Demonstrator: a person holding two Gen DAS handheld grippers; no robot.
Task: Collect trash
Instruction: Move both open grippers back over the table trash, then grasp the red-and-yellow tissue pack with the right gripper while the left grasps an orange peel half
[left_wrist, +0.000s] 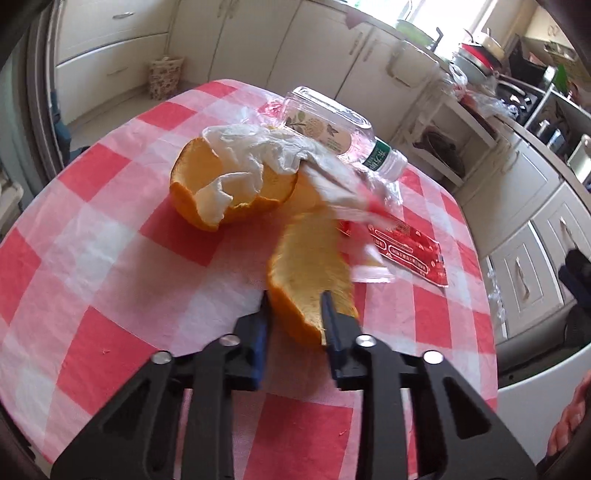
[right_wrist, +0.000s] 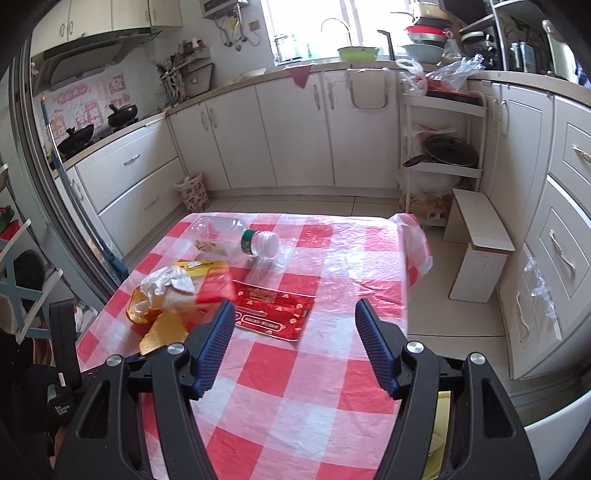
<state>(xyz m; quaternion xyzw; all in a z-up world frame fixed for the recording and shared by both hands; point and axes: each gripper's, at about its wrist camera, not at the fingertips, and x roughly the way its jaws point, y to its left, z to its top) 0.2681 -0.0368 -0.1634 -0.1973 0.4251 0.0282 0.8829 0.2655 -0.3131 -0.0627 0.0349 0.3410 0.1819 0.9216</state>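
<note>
In the left wrist view my left gripper (left_wrist: 295, 306) is shut on the near end of a long strip of orange peel (left_wrist: 310, 258) lying on the red-checked tablecloth (left_wrist: 92, 236). Behind it sit a cupped orange peel (left_wrist: 199, 192) with a white tissue (left_wrist: 243, 144) draped over it, an empty plastic bottle (left_wrist: 332, 125) on its side and a red wrapper (left_wrist: 410, 247). In the right wrist view my right gripper (right_wrist: 295, 305) is open above the table with nothing in it. The red wrapper (right_wrist: 273, 310) lies flat just beyond its fingertips, and the bottle (right_wrist: 240, 236) is farther back.
A floral waste basket (right_wrist: 192, 192) stands on the floor past the table's far left corner. A white stool (right_wrist: 476, 243) and a shelf rack (right_wrist: 439, 155) are to the right. A plastic bag (right_wrist: 413, 240) hangs off the table's far right corner. Cabinets ring the room.
</note>
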